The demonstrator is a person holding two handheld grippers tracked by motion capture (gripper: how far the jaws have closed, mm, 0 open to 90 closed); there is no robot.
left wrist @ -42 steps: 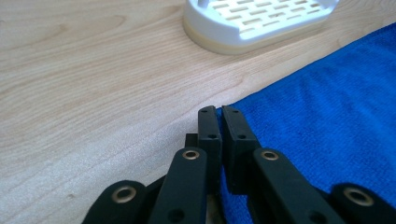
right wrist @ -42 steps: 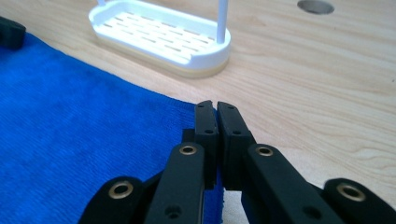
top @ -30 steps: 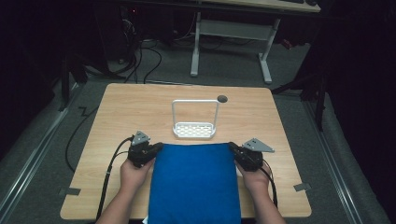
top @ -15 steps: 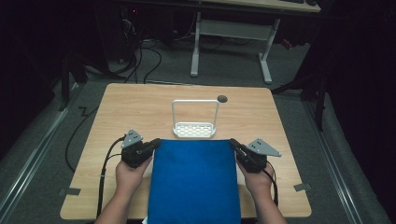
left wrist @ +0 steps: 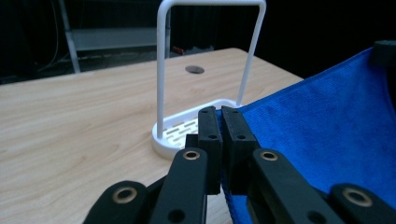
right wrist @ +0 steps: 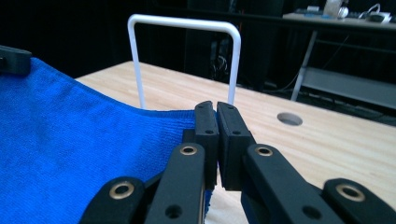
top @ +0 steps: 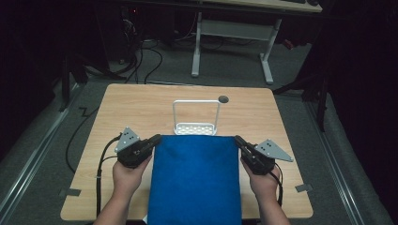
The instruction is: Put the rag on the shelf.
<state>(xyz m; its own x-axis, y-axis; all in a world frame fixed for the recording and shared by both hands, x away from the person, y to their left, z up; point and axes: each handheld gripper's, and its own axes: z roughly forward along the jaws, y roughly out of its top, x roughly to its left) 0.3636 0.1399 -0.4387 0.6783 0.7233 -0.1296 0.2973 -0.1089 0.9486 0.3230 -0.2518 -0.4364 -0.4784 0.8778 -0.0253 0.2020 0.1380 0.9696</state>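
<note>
A blue cloth point(top: 195, 180) is stretched flat above the near half of the wooden table point(top: 136, 110). My left gripper point(top: 157, 138) is shut on its far left corner, and my right gripper point(top: 237, 138) is shut on its far right corner. In the left gripper view the jaws point(left wrist: 220, 128) pinch the cloth's point(left wrist: 327, 140) edge. In the right gripper view the jaws point(right wrist: 216, 122) clamp the cloth's point(right wrist: 70, 135) corner. A white rack point(top: 195, 127) with a tall wire hoop stands just beyond the cloth's far edge, seen as the rack point(left wrist: 187, 130) and the hoop point(right wrist: 184, 23) from the grippers.
A round hole point(top: 223, 99) in the tabletop lies behind the rack on the right. Cables point(top: 101, 159) trail from the left gripper to the table's near left edge. Desk legs point(top: 232, 44) and dark floor lie beyond the table.
Both grippers have risen and drawn a little toward the person, lifting the cloth's far edge clear of the table. The cloth now hangs taut between them.
</note>
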